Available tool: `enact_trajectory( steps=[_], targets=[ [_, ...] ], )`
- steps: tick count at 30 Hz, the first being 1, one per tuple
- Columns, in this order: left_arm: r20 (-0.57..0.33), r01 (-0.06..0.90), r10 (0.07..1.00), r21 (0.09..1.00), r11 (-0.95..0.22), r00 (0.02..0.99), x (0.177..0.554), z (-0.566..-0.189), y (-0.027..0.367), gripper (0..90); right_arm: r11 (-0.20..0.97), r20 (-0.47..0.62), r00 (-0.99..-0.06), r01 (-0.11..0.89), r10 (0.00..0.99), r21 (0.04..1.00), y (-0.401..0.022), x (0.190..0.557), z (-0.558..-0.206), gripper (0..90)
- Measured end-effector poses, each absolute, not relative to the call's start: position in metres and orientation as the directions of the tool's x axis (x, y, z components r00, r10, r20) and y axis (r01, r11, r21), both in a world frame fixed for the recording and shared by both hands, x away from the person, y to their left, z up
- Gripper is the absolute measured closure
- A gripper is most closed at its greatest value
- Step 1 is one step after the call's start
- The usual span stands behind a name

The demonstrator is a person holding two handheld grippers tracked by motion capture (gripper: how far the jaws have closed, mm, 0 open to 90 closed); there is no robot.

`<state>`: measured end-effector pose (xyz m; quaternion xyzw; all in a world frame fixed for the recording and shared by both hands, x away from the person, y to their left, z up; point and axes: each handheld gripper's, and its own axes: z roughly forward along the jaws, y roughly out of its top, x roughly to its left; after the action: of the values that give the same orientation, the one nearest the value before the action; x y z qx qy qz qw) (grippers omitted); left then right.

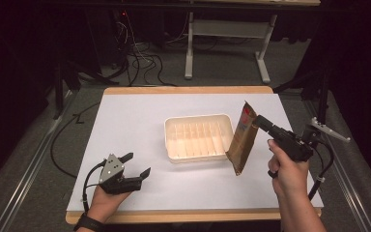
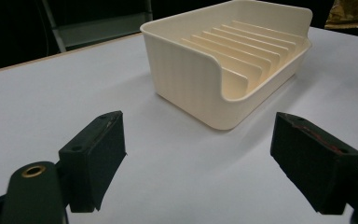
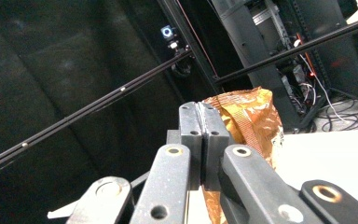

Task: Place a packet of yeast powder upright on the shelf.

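Right tongs [image 1: 260, 122] are clamped on the upper edge of the foil pouch [image 1: 243, 140], pads pinched flat on the film. Pouch hangs just right of the cream slotted tray [image 1: 174, 145], its lower corner at or just above the surface [image 1: 135, 116]; can't tell if it touches. Left tongs [image 1: 137, 164] are spread wide, nothing between them, parked low at front left, aimed at the tray. Pouch looks light and thin: crinkly foil, slick, floppy below the grip, so it'll likely swing and buckle. Best hold is probably the flat top seam, as now. I'd use the left to steady the bottom edge when feeding a slot.
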<state>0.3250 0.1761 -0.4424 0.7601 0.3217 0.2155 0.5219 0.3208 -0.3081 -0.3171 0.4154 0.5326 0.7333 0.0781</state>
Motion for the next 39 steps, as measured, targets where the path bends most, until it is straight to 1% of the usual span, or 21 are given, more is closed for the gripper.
enact_trajectory(
  steps=[11,27,39],
  targets=[
    [-0.009,0.262,0.714,0.933,-0.245,0.7,0.325,-0.442,0.177,18.2,-0.411,0.529,-0.641,0.34,0.556,0.845,-0.295,0.333,-0.318,90.0],
    [0.0,0.254,0.704,0.933,-0.256,0.71,0.324,-0.442,0.176,18.2,-0.39,0.53,-0.612,0.36,0.587,0.847,-0.279,0.367,-0.324,90.0],
    [-0.001,0.255,0.704,0.933,-0.256,0.711,0.325,-0.442,0.175,18.2,-0.387,0.529,-0.6,0.361,0.6,0.849,-0.27,0.389,-0.32,90.0]
  ],
)
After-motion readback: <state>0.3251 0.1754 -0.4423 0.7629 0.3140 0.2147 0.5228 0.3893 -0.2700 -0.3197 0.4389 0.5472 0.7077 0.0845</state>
